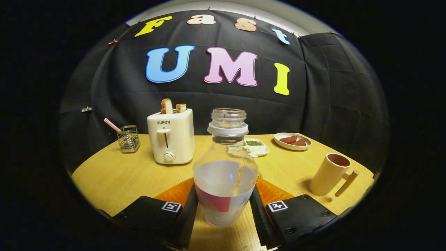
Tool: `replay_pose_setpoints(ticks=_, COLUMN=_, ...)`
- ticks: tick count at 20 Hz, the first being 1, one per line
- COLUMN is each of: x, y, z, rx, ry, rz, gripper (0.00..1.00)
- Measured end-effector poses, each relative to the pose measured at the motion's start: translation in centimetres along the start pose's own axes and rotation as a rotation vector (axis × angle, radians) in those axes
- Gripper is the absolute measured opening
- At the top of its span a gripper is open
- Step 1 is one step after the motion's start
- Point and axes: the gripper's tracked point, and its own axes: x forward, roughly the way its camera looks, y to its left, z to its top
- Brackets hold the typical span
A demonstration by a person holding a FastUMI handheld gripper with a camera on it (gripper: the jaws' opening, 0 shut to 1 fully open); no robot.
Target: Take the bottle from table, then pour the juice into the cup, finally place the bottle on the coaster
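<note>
The tabletop (115, 177) is a light wood surface carrying all items, backed by the black cloth wall (331, 87) of the booth.

The hand-held gripper (224, 209) sits low over the near edge of the tabletop. Its two fingers (190, 212) stand on either side of the bottle, each meeting the bottle's lower wall, so the gripper is pinching the bottle at its base section.

The bottle (225, 167) stands upright between the fingers. It is clear, uncapped, with a white collar below the open neck, and holds a pale cloudy liquid to roughly half its height. A label with a red patch wraps the lower body. An orange coaster (177, 191) lies flat on the tabletop under and behind the bottle, its edges showing on both sides of the fingers.

A white toaster (170, 141) stands beyond the left finger, with two slices of toast (172, 106) raised in its slots.

A tan cup (329, 174) with a straight handle stands to the right of the bottle, well apart from it, open end up.

A round plate (280, 141) bearing reddish-brown pieces sits beyond the cup. A small white dish (261, 150) with green contents lies just behind the bottle.

A wire holder (128, 139) with a striped straw (112, 124) stands left of the toaster.
</note>
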Motion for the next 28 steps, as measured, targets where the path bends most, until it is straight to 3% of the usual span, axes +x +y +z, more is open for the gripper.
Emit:
replay_pose_setpoints(ticks=4, x=-0.6, y=-1.8, z=1.7, rx=0.097, ry=0.024, rz=-0.015, gripper=0.74)
replay_pose_setpoints(ticks=12, x=-1.5, y=-5.2, z=5.7, rx=0.421, ry=0.085, rz=0.012, gripper=0.74)
replay_pose_setpoints(ticks=18, x=-1.7, y=-7.8, z=5.1, rx=0.64, ry=0.201, rz=0.092, gripper=0.74)
replay_pose_setpoints(ticks=28, x=-0.8, y=-12.3, z=2.5, rx=1.027, ry=0.361, rz=0.033, gripper=0.74)
